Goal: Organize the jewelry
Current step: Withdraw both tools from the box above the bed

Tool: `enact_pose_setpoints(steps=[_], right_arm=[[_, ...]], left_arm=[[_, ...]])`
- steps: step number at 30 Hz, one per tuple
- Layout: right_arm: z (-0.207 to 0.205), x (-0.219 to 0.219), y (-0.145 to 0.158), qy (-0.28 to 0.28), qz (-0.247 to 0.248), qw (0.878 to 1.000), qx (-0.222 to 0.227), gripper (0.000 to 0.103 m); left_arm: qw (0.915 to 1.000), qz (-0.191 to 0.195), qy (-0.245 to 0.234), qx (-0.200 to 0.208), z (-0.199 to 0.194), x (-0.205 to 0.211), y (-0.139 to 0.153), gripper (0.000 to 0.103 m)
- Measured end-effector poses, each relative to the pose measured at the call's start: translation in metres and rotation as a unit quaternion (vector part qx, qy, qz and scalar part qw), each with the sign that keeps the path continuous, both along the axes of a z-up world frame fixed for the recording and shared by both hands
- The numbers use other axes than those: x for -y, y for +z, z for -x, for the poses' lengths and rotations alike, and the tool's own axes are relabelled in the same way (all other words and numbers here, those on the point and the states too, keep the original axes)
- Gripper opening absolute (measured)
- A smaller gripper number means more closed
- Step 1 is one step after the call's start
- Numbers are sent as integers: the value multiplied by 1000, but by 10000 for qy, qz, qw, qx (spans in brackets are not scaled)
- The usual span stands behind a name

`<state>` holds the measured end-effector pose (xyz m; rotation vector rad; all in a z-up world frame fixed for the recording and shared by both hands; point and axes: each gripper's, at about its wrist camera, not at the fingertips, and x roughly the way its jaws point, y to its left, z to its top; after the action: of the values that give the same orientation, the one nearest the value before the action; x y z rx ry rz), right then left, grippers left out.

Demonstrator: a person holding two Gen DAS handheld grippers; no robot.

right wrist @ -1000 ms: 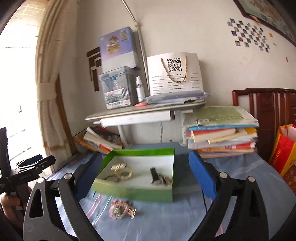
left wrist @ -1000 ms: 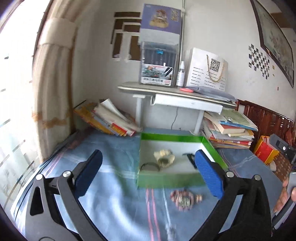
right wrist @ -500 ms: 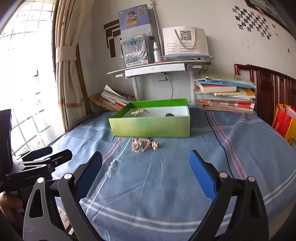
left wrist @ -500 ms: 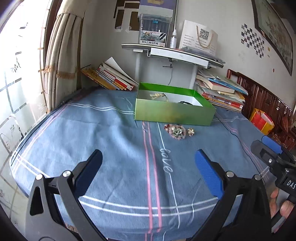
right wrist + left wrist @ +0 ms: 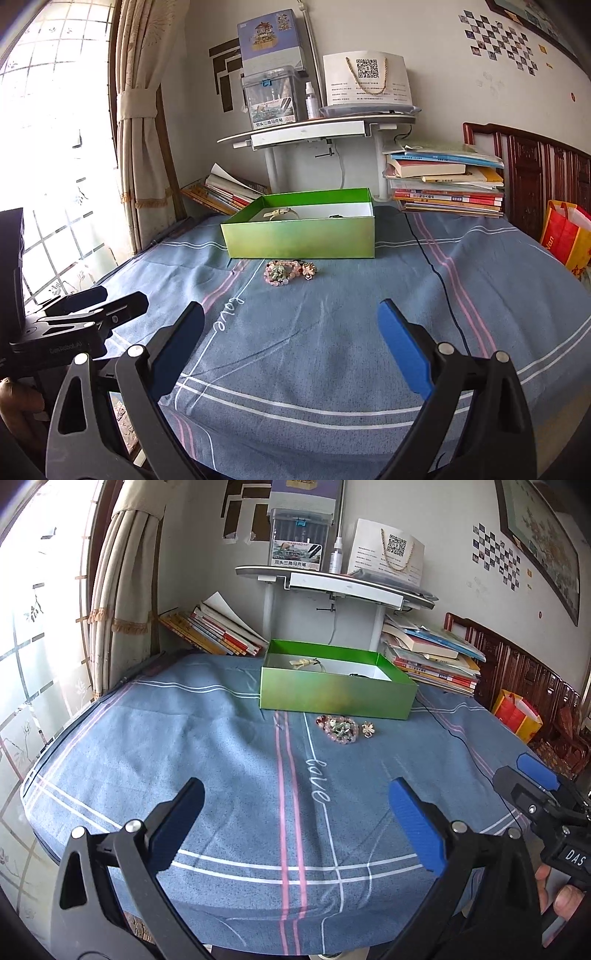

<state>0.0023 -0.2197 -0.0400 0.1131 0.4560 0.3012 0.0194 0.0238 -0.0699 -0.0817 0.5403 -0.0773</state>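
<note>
A green open box (image 5: 338, 698) (image 5: 301, 234) stands on the blue cloth at the far side, with a pale bracelet (image 5: 301, 662) and a dark piece inside. A pink bead bracelet (image 5: 338, 729) (image 5: 280, 273) and a small flower brooch (image 5: 368, 729) (image 5: 309, 269) lie on the cloth just in front of the box. My left gripper (image 5: 295, 823) is open and empty, low near the table's front edge. My right gripper (image 5: 291, 347) is open and empty, also near the front edge, to the right of the left one.
Book stacks (image 5: 430, 657) (image 5: 212, 631) flank a small white desk (image 5: 332, 583) behind the box. A black cable (image 5: 439, 280) runs across the cloth on the right. A curtain and window are left, a red bag (image 5: 565, 232) and wooden headboard right.
Both grippers have pulled back and down from above the box to the table's near edge. The box and the jewelry now lie far ahead. Both stay open.
</note>
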Motion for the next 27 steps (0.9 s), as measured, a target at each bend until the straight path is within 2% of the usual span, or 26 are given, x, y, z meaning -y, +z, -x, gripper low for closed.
enact_pose_setpoints(steps=[27], right_arm=[[-20, -3, -15, -19, 48, 9997, -247, 93]], left_arm=[[9996, -80, -150, -224, -21, 9, -13, 99]])
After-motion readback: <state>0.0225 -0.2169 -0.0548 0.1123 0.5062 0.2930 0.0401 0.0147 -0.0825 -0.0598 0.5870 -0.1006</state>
